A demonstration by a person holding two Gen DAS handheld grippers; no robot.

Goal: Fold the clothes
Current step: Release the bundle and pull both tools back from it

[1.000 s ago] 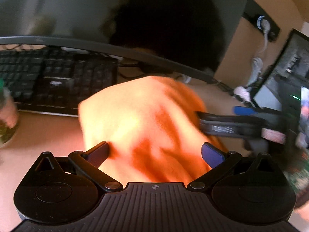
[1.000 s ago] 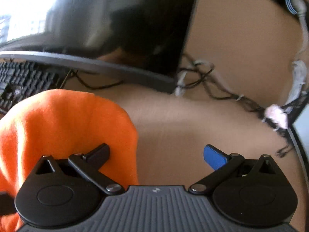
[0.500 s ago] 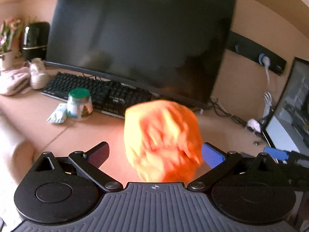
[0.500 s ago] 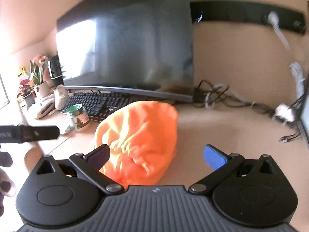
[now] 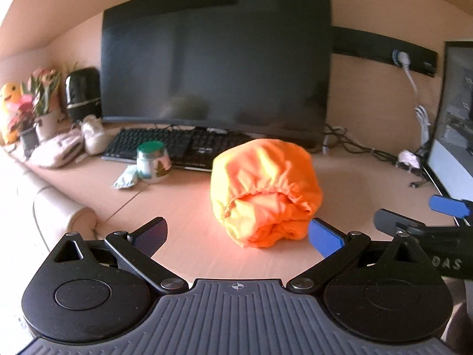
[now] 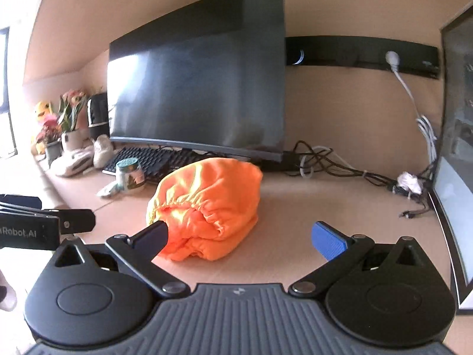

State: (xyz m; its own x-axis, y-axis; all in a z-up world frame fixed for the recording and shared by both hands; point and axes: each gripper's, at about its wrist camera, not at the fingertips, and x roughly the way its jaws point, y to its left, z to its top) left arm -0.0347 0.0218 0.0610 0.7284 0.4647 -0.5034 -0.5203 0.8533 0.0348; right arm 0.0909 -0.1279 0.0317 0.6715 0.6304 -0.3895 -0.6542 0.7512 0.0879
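An orange garment (image 5: 264, 190) lies bundled in a rounded heap on the wooden desk (image 5: 183, 216), its elastic hem facing me; it shows again in the right wrist view (image 6: 207, 204). My left gripper (image 5: 236, 233) hangs open just in front of the bundle, with nothing between its fingers. My right gripper (image 6: 239, 235) is open too, its left finger overlapping the bundle's near edge in the image. The right gripper's tip (image 5: 414, 222) shows at the right of the left wrist view, and the left gripper's tip (image 6: 68, 222) at the left of the right wrist view.
A large dark monitor (image 5: 215, 71) and a black keyboard (image 5: 171, 145) stand behind the bundle. A green-lidded jar (image 5: 152, 161) and a crumpled wrapper (image 5: 127, 179) sit left of it. Cables (image 6: 340, 162) trail at the back right beside a second screen (image 6: 455, 153). Plants and soft toys (image 5: 32, 112) crowd the far left.
Both grippers have pulled back from the orange garment, which now rests free on the desk as a bundle. A second ago it filled both views close to the fingers.
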